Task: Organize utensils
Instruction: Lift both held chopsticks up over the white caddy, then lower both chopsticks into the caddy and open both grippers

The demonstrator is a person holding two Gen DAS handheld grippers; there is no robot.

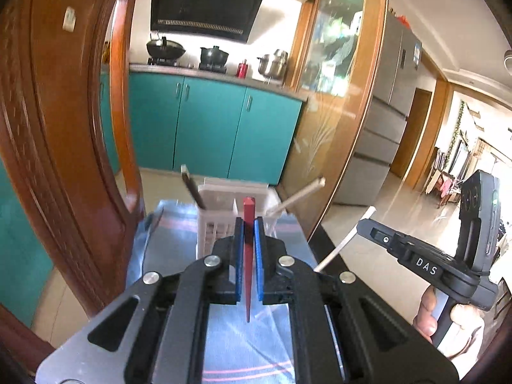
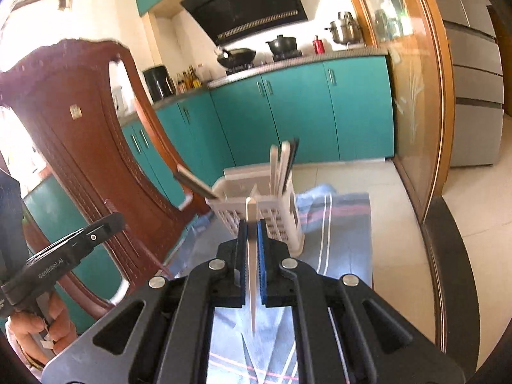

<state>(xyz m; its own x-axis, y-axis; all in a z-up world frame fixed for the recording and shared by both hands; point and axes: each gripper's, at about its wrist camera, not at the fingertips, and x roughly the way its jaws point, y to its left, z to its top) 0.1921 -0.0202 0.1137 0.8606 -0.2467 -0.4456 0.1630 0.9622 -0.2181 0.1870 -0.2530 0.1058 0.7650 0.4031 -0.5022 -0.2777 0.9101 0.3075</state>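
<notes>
Red chopstick (image 1: 247, 256) between blue pads (image 1: 257, 256); a white chopstick (image 2: 251, 256); pale, perhaps cream, holder (image 2: 256, 204); blue cloth (image 2: 339, 224) with white stripes; teal cabinets (image 1: 208, 121).

**Narrow table, cloth and utensil caddy**

A narrow table (image 2: 368, 240) is seen, draped with a pale blue cloth (image 2: 345, 217) marked by white and pink stripes; a clear plastic sheet appears to be laid over the cloth, though this cannot be settled. A white slotted utensil caddy (image 2: 275, 224) is stood upright on the cloth near the table's far end. Several chopsticks are held in its compartments, some upright, some leaning outward. Pale floor tiles (image 2: 400, 224) are seen beside the table.
</notes>
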